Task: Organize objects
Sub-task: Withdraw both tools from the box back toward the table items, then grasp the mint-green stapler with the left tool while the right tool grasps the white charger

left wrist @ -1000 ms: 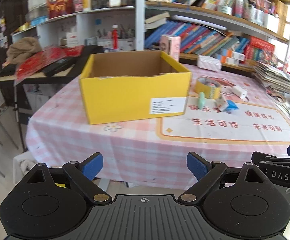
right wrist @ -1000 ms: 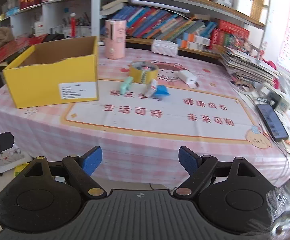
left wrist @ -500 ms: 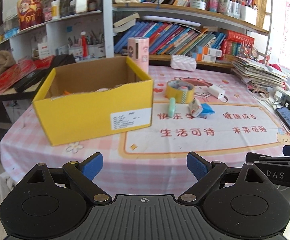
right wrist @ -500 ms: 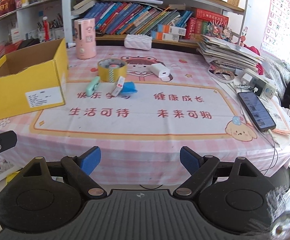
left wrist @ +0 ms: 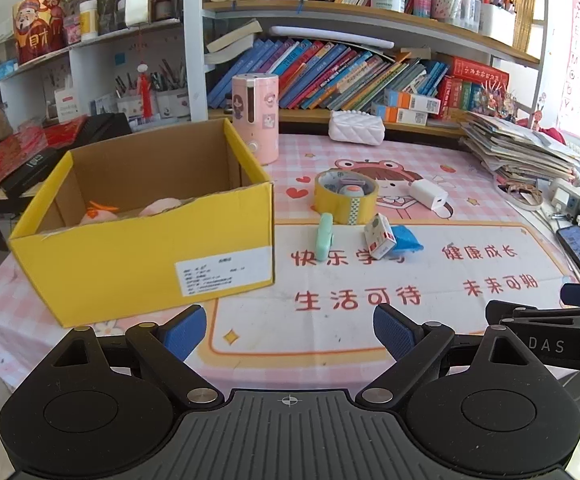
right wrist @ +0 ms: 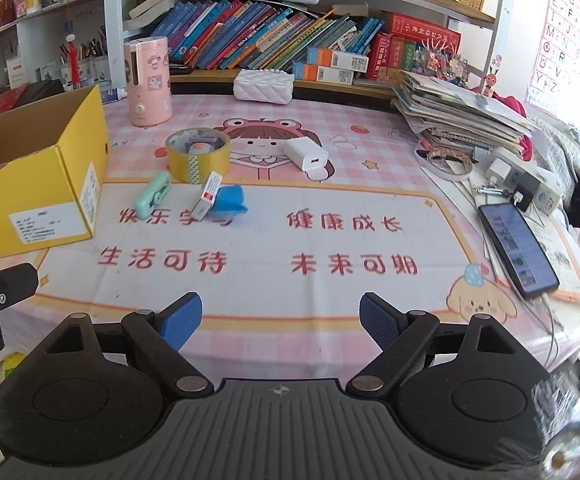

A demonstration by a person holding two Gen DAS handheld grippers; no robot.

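Left wrist view: your left gripper point(left wrist: 289, 330) hangs over the near table edge, jaws spread wide, nothing between the blue pads. The yellow cardboard box point(left wrist: 150, 256) stands open-topped to the left; inside, against the near wall, you see pale pink and orange items point(left wrist: 130, 211), kind not clear. The white label point(left wrist: 222, 275) on its front is too small to read. A tape roll point(left wrist: 346, 196) lies flat to the box's right with a small round object point(left wrist: 349, 191) in its core. The arm at the right edge reads "DAS" point(left wrist: 545, 345).

Right wrist view: your right gripper point(right wrist: 281, 322) is also spread and empty. Near the tape roll point(right wrist: 198, 155) lie a mint green case point(right wrist: 152, 195), a small carton point(right wrist: 206, 201) touching a blue piece point(right wrist: 230, 200), and a white charger point(right wrist: 305, 154). The pink canister point(right wrist: 148, 81) stands behind.
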